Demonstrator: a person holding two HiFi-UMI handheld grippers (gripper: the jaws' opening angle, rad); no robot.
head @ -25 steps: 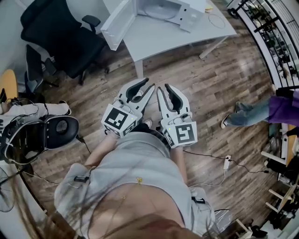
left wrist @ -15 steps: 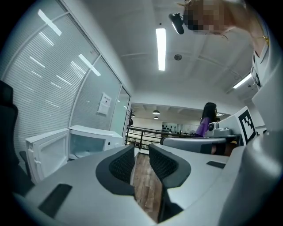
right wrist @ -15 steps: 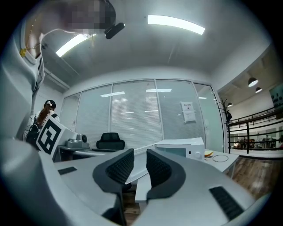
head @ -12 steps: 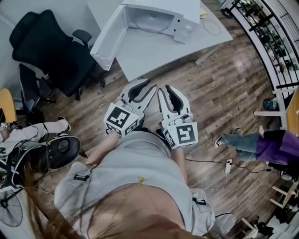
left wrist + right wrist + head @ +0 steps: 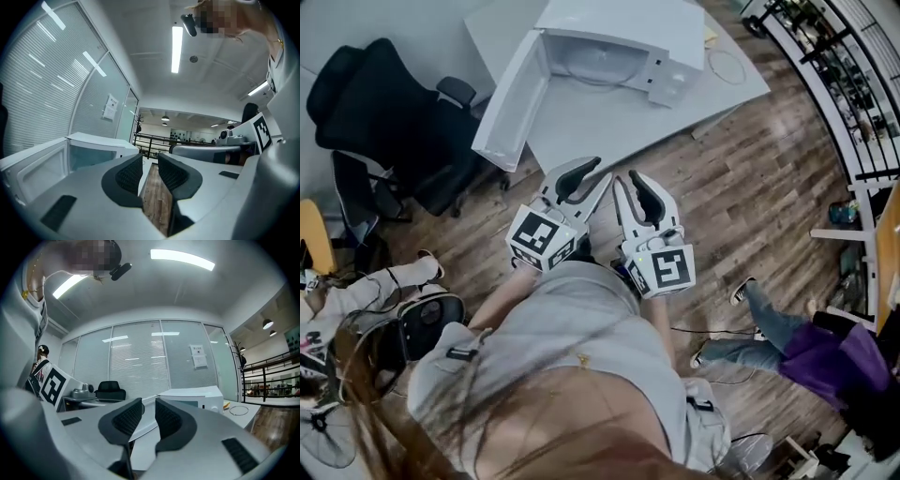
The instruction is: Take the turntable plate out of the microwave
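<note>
Left gripper (image 5: 598, 172): jaws are standing a narrow gap apart, nothing between them; in the left gripper view (image 5: 149, 161) only floor (image 5: 154, 201) is showing through the gap.
Right gripper (image 5: 626, 176): jaws are likewise sitting narrowly apart and gripping nothing (image 5: 149, 404).
Position: both grippers are being held side by side in front of the person's body, over the wood floor, pointing at the table (image 5: 609, 127) and near its edge.
Microwave (image 5: 623, 23): is sitting on the table, its door (image 5: 508, 108) hanging open to the view's left.
Turntable plate (image 5: 598, 64): is lying inside the open microwave cavity, well apart from both grippers.
Surroundings: black office chair (image 5: 384, 108) is standing left of the table; a second person (image 5: 820, 352) is showing at the right edge.
</note>
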